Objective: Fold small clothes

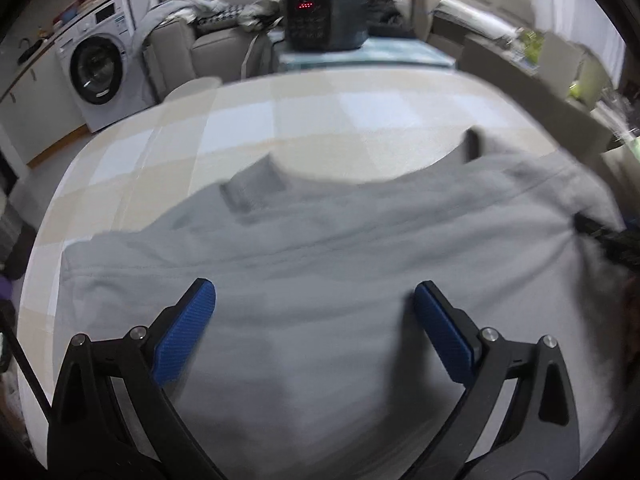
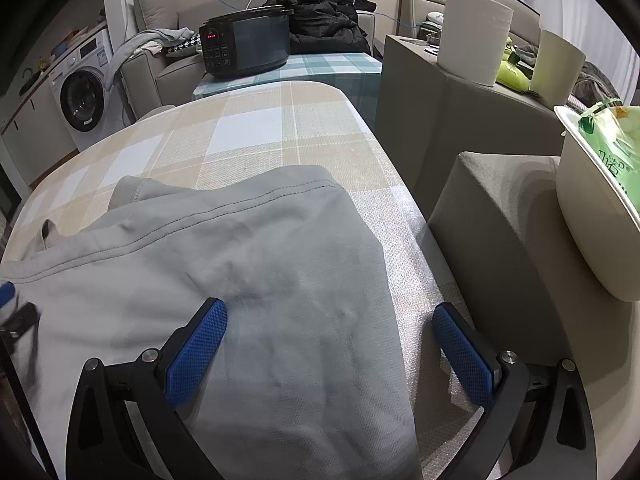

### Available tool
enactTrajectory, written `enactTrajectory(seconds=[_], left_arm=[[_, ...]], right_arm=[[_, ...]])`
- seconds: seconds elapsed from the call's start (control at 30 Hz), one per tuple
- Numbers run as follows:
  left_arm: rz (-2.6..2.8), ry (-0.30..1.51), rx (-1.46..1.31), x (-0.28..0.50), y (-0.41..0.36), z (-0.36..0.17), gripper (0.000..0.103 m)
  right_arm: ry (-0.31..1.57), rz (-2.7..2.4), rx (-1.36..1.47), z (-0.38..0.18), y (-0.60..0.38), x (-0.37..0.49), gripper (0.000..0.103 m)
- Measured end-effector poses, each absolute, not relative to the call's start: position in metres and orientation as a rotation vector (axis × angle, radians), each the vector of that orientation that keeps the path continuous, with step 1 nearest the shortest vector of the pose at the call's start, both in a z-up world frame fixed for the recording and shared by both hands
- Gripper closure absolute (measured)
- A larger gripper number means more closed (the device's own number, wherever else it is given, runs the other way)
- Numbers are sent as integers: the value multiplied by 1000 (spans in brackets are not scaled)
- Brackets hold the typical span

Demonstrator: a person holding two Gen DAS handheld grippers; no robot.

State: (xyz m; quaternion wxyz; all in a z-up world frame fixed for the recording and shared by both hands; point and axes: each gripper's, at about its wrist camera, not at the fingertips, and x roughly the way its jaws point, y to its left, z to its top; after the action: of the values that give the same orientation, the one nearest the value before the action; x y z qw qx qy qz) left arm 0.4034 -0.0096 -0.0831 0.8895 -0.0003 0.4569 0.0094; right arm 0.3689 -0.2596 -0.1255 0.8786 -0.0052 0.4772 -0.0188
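1. Dim, even indoor light in both views; no hard glare anywhere.
2. Left wrist view smeared by motion blur: grey garment (image 1: 320, 248) soft, seams lost, far room streaked.
3. Right wrist view sharp: stitching on the garment (image 2: 224, 240) and weave of the checked surface (image 2: 256, 132) crisp.
4. Soft shadows only, under the blue pads (image 2: 196, 356) and beside the grey block (image 2: 500, 232).
5. Strong fisheye bending; black vignette at all corners.
6. Red display on the black cooker (image 1: 324, 16) glowing, slightly bloomed.
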Motion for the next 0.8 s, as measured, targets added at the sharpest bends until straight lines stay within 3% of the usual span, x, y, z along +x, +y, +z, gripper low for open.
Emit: enactTrajectory(seconds=[0.23,0.37,0.63,0.8], left_arm=[[100,940,-129,404,31,-91,2],[113,952,-92,405,29,-93,1],[110,952,-92,406,28,-94,1],[108,952,-92,405,29,-91,1]], right_arm=[[964,-59,-89,-123,-248,366,0],[838,-30,-158,-97,-219,351,0],[950,185,-271,-124,-114,391,0],[941,213,-248,-128,-133,402,0]])
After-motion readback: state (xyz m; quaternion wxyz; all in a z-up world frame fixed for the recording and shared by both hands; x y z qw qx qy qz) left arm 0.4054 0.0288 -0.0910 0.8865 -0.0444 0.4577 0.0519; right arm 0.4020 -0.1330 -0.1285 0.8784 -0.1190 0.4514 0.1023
